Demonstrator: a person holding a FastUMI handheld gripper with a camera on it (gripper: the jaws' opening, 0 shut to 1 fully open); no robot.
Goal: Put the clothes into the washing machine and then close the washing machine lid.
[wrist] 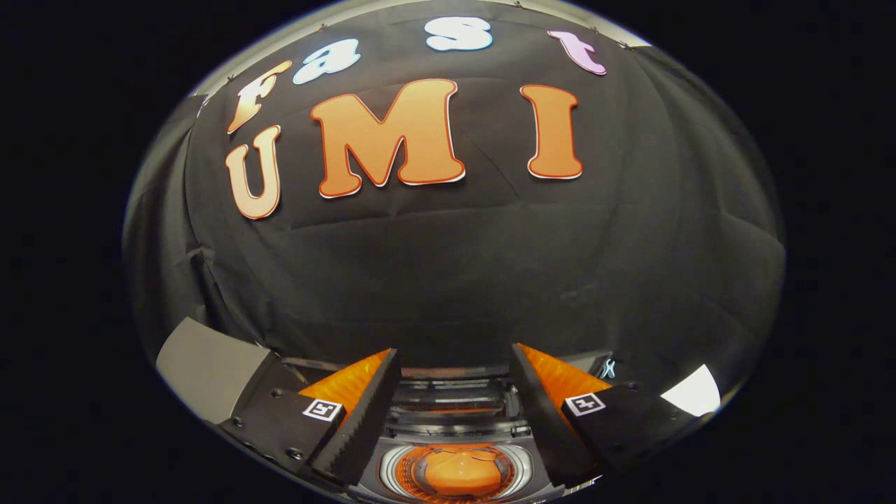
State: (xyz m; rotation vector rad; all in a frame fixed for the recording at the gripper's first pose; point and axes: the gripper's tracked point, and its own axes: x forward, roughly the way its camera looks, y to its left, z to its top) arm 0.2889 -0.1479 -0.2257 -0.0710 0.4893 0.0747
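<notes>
The gripper hangs with jaws wide apart and empty above the open grey top-loading washing machine, orange clothes already in its drum.

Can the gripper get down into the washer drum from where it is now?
Probably yes. The gripper is open and holds nothing, and the drum lies between and below its fingers with its opening uncovered. An orange item already sits inside, and nothing stands between the fingers and the opening.
</notes>
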